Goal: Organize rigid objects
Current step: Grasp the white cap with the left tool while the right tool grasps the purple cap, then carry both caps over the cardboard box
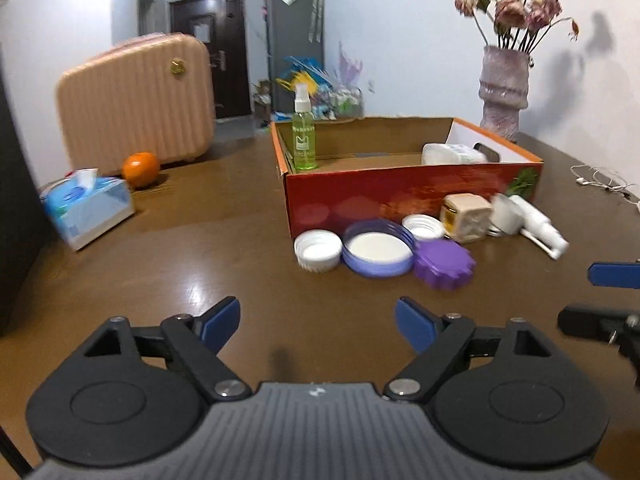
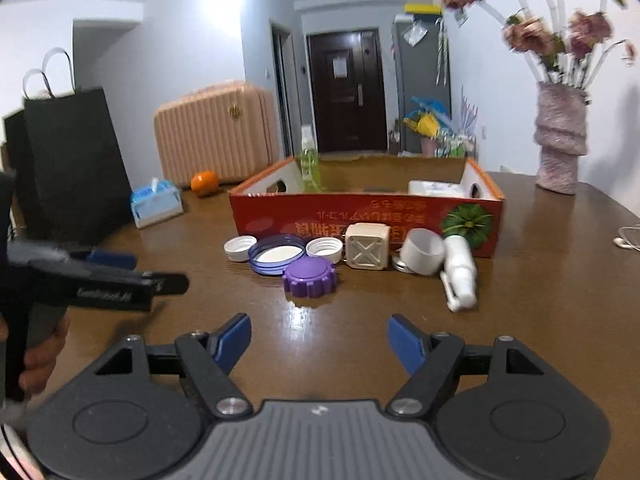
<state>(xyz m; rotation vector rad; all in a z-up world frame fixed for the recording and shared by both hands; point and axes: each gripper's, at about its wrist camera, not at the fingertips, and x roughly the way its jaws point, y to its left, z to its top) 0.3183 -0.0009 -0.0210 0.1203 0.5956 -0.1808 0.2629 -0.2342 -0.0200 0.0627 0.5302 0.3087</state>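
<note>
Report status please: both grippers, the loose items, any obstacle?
Left gripper and right gripper open, empty. Lids, including purple lid, wait before red box. Path clear.

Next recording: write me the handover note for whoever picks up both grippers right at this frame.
Left gripper: open, empty, over bare table.
Right gripper: open, empty, facing the clutter.
Done: green spray bottle and a white container sit inside the red box.
Left: outside the box's front wall lie two white caps, blue-rimmed lid, purple lid, beige square box, white cup and white sprayer.
</note>
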